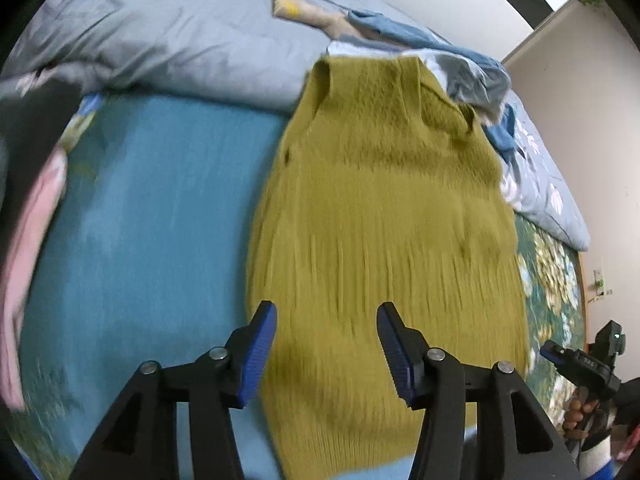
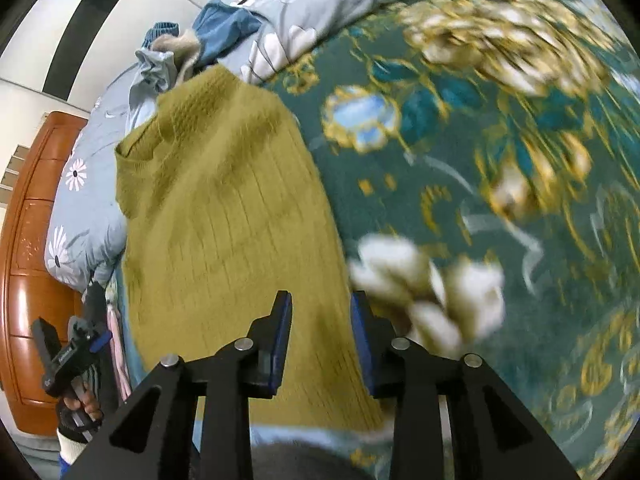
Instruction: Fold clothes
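Left wrist view shows the mustard sweater [image 1: 384, 216] flat on the bed [image 1: 152, 200], left gripper [image 1: 326, 354] and right gripper [image 2: 320, 344] both apart, empty, so probably (blurry) next is pinching the 6 o'clock hem.

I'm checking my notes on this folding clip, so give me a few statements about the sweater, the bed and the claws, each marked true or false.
1. The mustard sweater lies spread flat on the bed. True.
2. The left claw is shut on the sweater. False: it is open, holding nothing.
3. The right claw is open over the sweater's edge. True.
4. The sweater is bright red. False: it is mustard yellow.
5. A grey floral duvet lies bunched beyond the sweater's neck end. True.
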